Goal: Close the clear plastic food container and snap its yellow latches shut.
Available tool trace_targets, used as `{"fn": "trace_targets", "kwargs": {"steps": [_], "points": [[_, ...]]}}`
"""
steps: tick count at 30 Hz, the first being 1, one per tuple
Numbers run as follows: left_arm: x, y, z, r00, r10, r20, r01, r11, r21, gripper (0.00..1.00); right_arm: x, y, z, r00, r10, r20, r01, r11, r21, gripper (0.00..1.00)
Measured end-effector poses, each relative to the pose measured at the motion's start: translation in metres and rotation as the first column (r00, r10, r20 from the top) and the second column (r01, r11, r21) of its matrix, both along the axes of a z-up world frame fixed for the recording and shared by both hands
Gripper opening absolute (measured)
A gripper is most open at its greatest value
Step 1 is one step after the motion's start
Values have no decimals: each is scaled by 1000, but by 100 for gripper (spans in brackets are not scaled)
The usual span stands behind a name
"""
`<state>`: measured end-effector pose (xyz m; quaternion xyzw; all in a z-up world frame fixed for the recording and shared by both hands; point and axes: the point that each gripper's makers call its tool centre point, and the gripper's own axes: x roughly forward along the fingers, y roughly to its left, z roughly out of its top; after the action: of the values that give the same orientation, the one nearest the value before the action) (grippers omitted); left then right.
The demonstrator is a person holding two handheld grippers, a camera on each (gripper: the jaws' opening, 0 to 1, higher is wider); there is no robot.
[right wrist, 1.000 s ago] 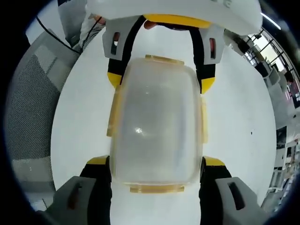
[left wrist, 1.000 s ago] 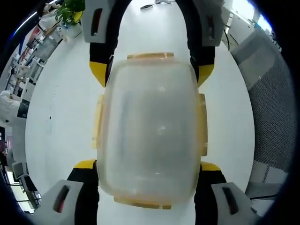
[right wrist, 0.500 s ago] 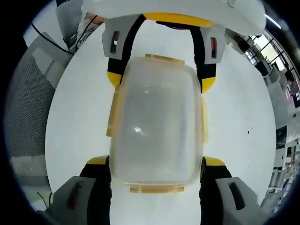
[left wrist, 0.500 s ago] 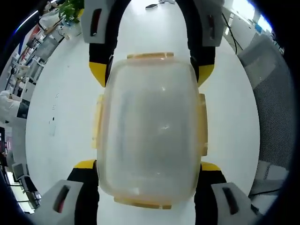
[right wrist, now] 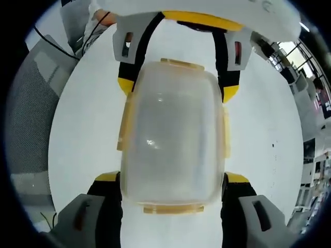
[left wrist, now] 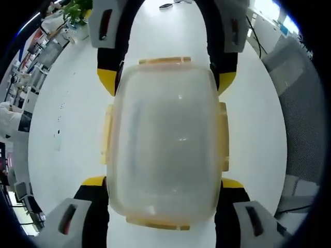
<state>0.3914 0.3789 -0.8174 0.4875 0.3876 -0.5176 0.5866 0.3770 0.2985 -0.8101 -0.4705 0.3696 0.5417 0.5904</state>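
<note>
The clear plastic food container (left wrist: 165, 139) lies lid-on over the white table, held from both ends. Yellow latches show on its edges: one at the far end (left wrist: 165, 61), one at the near end (left wrist: 158, 223), and one on each long side (left wrist: 107, 134). My left gripper (left wrist: 163, 182) has its yellow-tipped jaws pressed on either side of the near end. The right gripper (left wrist: 166, 80) clasps the opposite end. In the right gripper view the same container (right wrist: 173, 139) sits between my right gripper (right wrist: 173, 178) below and the left gripper (right wrist: 176, 85) above. I cannot tell whether the latches are snapped.
The white table (left wrist: 67, 119) spreads all around the container. A grey mesh chair (left wrist: 302, 98) stands past the table's edge, also seen as the chair (right wrist: 26, 113) in the right gripper view. A potted plant (left wrist: 77, 10) and desks lie far off.
Both grippers keep the same hold on the container. Only the background has drifted slightly with the hands.
</note>
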Motion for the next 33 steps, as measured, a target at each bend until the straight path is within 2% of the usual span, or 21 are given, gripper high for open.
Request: {"fn": "trace_targets", "kwargs": {"steps": [2, 4, 7, 9, 13, 15, 16, 18, 19, 20, 21, 22, 23, 24, 25, 26, 27, 28, 29, 31, 33], "points": [[-1, 1, 0, 1000, -11, 4, 11, 1000, -3, 83, 0, 0, -1, 1000, 6, 6, -7, 1000, 3, 77], [-2, 4, 0, 997, -77, 20, 77, 997, 3, 84, -1, -2, 0, 999, 31, 14, -31, 999, 5, 77], [-6, 8, -2, 999, -38, 3, 38, 999, -15, 91, -1, -7, 1, 998, 54, 21, -54, 998, 12, 77], [-5, 6, 0, 1000, -19, 14, 19, 998, -64, 92, -1, -4, 2, 1000, -21, -1, 21, 995, 96, 82], [1, 7, 9, 997, 59, 58, -48, 984, -172, 94, 7, -6, 11, 987, -157, 21, 147, 958, 246, 86], [-2, 6, 13, 990, 136, 42, -119, 954, -275, 95, 9, -8, 14, 977, -211, 28, 193, 933, 305, 91], [-2, 8, 14, 981, 190, 30, -170, 928, -331, 95, 9, -8, 17, 966, -258, 13, 236, 902, 361, 93], [-4, 11, 14, 968, 252, 20, -223, 890, -398, 94, 6, -11, 18, 946, -323, -27, 305, 857, 416, 95], [-6, 15, 14, 956, 292, 20, -254, 862, -439, 93, 2, -12, 18, 925, -372, -72, 362, 812, 458, 97], [-8, 18, 13, 946, 323, 17, -278, 839, -467, 93, -1, -12, 18, 914, -395, -95, 388, 780, 491, 100], [-12, 21, 11, 928, 372, -7, -324, 799, -506, 93, -4, -16, 17, 893, -434, -117, 429, 746, 509, 100], [-14, 24, 11, 916, 401, -12, -345, 772, -533, 93, -5, -18, 17, 874, -467, -132, 460, 713, 529, 100], [-18, 24, 12, 896, 442, -41, -383, 722, -576, 94, -10, -19, 16, 855, -495, -155, 491, 675, 551, 100], [-21, 25, 11, 880, 470, -74, -416, 685, -598, 96, -12, -19, 15, 841, -514, -165, 508, 649, 567, 100], [-25, 21, 12, 856, 498, -138, -460, 613, -642, 98, -16, -18, 13, 827, -531, -182, 527, 621, 580, 100], [-28, 19, 13, 840, 514, -175, -486, 568, -664, 98, -19, -17, 9, 819, -542, -186, 538, 615, 576, 100], [-28, 20, 12, 825, 532, -188, -502, 539, -676, 98, -21, -17, 5, 815, -549, -185, 544, 615, 571, 100], [-28, 26, 7, 813, 560, -161, -510, 550, -662, 98, -26, -13, 0, 814, -550, -186, 548, 621, 561, 100], [-30, 27, 3, 814, 560, -156, -510, 559, -653, 97, -29, -11, -3, 809, -555, -194, 558, 618, 553, 100], [-35, 24, -2, 812, 557, -173, -522, 562, -642, 97, -36, -7, -7, 807, -557, -196, 560, 617, 552, 100], [-39, 25, -5, 810, 560, -173, -530, 573, -625, 95, -39, -6, -6, 797, -568, -205, 572, 601, 559, 98]]}}
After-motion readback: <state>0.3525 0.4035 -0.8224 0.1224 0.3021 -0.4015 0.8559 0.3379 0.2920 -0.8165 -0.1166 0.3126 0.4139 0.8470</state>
